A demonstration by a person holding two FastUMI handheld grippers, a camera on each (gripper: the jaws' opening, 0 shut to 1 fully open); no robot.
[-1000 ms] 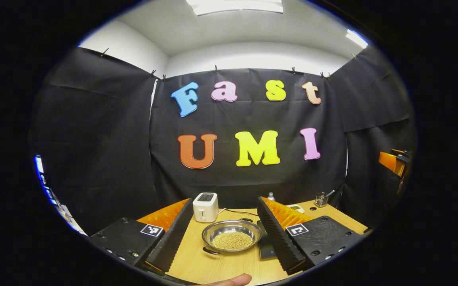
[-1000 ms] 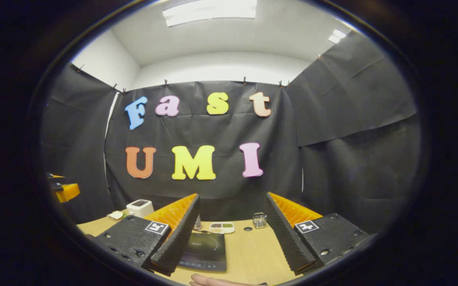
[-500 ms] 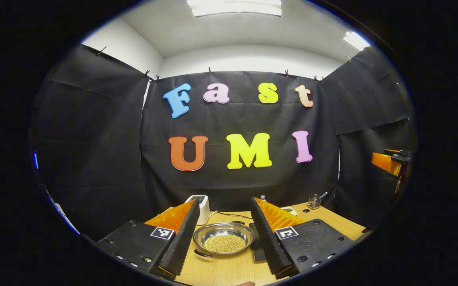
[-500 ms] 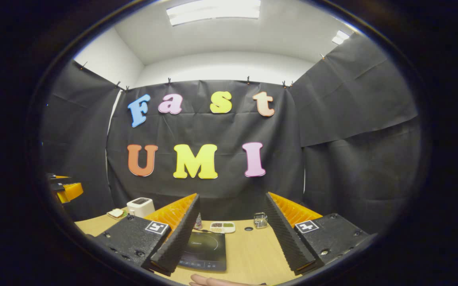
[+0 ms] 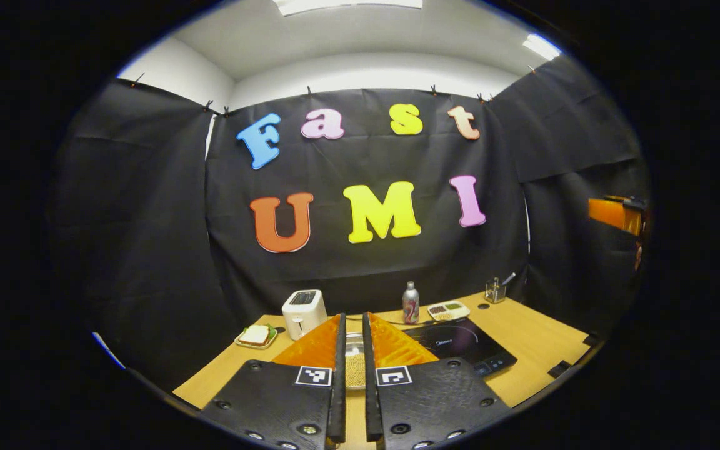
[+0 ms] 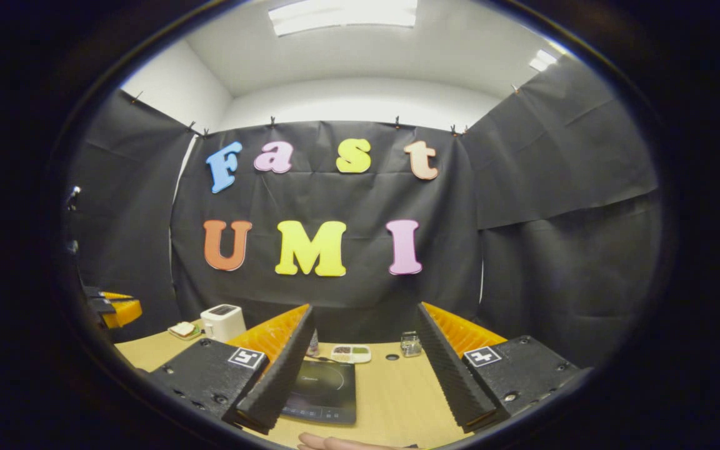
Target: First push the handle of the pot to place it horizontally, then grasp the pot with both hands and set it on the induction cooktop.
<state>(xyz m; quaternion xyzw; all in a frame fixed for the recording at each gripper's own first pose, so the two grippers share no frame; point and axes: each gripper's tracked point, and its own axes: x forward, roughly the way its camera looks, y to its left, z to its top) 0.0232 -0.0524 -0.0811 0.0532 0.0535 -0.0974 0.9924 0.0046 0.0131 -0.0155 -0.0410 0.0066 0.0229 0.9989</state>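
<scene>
My left tool (image 5: 352, 350) has its fingers drawn together, only a narrow slit between them and nothing clamped. Through that slit I see a strip of the pot (image 5: 354, 365) with pale grains in it, resting on the table (image 5: 522, 337) just beyond the fingertips. The cooktop (image 5: 463, 344) lies beside the pot, on its right, so the pot is not yet on it. I cannot see the pot's handle here, so I cannot tell which way it points; my guess is the push is about to begin.

My right tool (image 6: 363, 362) is spread wide and empty, hanging above the near edge of the cooktop (image 6: 325, 390), whose surface is bare. Beyond the cooktop sit a small dish (image 6: 350, 354) and a glass jar (image 6: 407, 345); a toaster (image 6: 223, 321) stands to its far left.

Both steps remain, as I judge it.
</scene>
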